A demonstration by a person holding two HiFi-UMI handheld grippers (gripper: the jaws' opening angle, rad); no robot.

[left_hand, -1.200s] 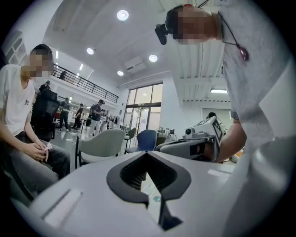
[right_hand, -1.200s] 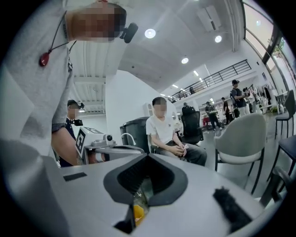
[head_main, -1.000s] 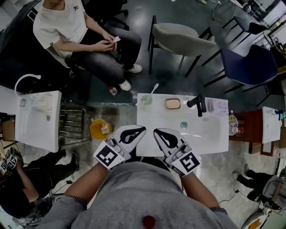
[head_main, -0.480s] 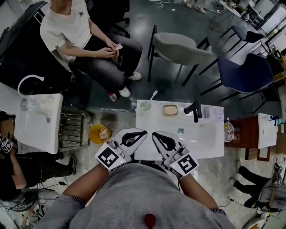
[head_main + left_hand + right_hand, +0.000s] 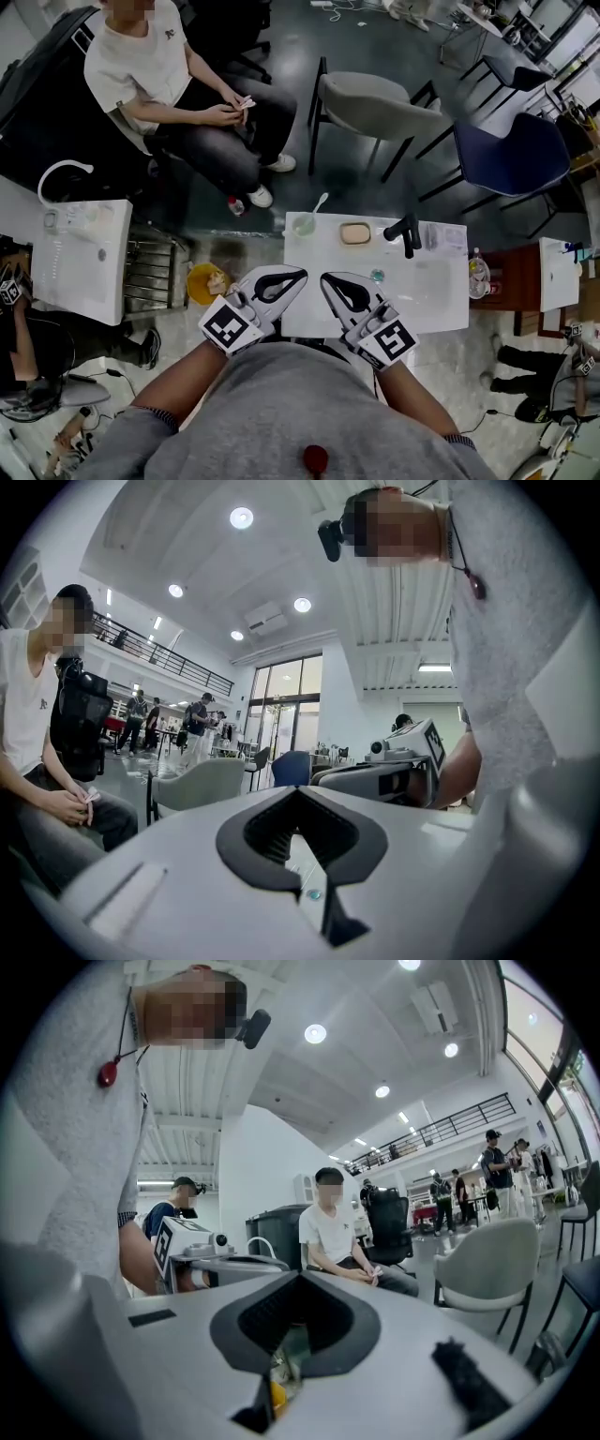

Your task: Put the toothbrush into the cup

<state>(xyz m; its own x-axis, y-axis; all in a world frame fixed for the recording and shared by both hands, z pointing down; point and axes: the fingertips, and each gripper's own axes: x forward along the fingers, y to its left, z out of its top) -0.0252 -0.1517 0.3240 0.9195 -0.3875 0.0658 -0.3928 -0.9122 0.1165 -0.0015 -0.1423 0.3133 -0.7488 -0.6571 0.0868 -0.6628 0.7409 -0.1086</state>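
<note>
White basin top (image 5: 441,300) in an open hall. The toothbrush (image 5: 322,199) stood in the cup (image 5: 305,225) at the top's far left corner, as before. Left gripper (image 5: 298,274) and right gripper (image 5: 326,278), both closed and empty, stayed at the near edge. Bare floor (image 5: 281,192) and a grey chair (image 5: 380,101) lay beyond the far edge.

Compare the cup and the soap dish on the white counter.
The cup is round and pale green; the soap dish is a rounded rectangle. The cup has a toothbrush leaning out of it; the soap dish holds a tan bar. The cup sits at the far left corner of the counter, the soap dish to its right. Both stand along its far edge.
</note>
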